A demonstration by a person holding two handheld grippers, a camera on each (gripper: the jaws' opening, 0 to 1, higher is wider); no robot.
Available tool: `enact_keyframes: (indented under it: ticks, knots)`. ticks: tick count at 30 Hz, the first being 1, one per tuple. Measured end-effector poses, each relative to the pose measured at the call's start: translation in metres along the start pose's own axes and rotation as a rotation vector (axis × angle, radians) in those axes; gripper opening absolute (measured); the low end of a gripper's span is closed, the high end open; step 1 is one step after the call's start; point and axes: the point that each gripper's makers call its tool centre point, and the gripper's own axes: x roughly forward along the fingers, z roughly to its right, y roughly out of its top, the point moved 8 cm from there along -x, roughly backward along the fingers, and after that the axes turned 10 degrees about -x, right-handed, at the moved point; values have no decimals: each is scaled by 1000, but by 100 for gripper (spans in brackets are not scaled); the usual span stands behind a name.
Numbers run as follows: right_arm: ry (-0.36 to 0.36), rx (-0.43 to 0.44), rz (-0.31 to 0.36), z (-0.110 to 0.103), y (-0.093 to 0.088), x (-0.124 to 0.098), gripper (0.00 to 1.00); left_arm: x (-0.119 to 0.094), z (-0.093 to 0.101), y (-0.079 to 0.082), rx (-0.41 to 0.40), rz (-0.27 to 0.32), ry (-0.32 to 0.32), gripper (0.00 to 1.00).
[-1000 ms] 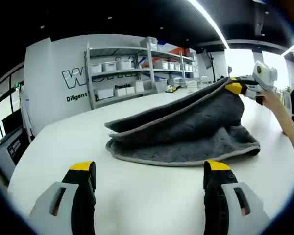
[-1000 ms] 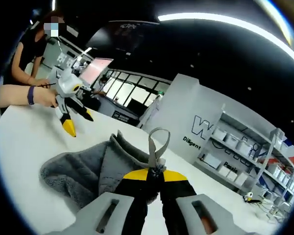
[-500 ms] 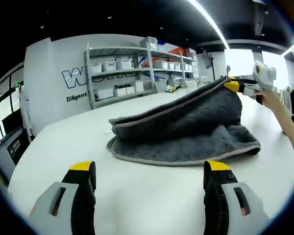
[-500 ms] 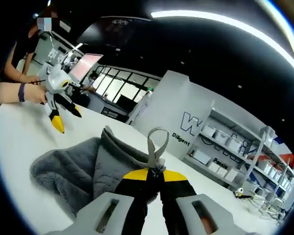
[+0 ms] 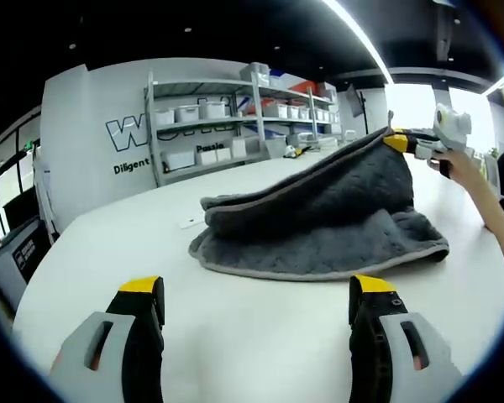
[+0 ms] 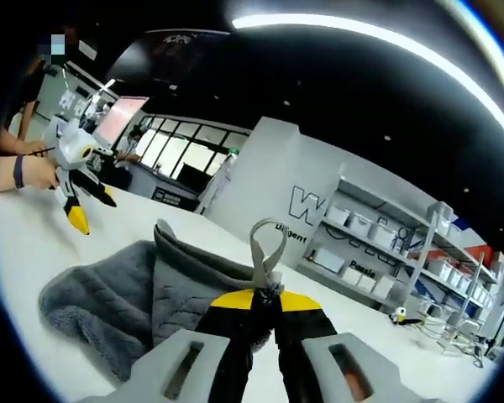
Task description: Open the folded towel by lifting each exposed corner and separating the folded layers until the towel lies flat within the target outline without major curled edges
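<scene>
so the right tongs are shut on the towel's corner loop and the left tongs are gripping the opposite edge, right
Not quite. The left tongs are open over bare table, gripping nothing, as the left gripper view shows. The right tongs are indeed shut on the towel by its corner loop.

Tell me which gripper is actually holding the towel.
The right gripper: its fingers are shut on the towel beside its hanging loop. The left gripper is open, short of the cloth.
</scene>
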Motion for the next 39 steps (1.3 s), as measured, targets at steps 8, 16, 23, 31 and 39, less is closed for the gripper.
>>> enact_keyframes:
  ticks: [8,16,23,31,39]
  knots:
    - [-52,48,1,8,-2,-4,4,0,0,0,1,-1,-1,90]
    - [-59,115,-60,12,-15,-4,5,0,0,0,1,-2,-1,90]
    - [-55,161,-121,13,-29,-4,6,0,-1,0,3,-5,-1,90]
    - [-31,208,-232,11,-49,-6,9,0,-1,0,4,-9,0,90]
    - [2,262,-300,7,-67,-7,13,-1,0,0,5,-8,0,90]
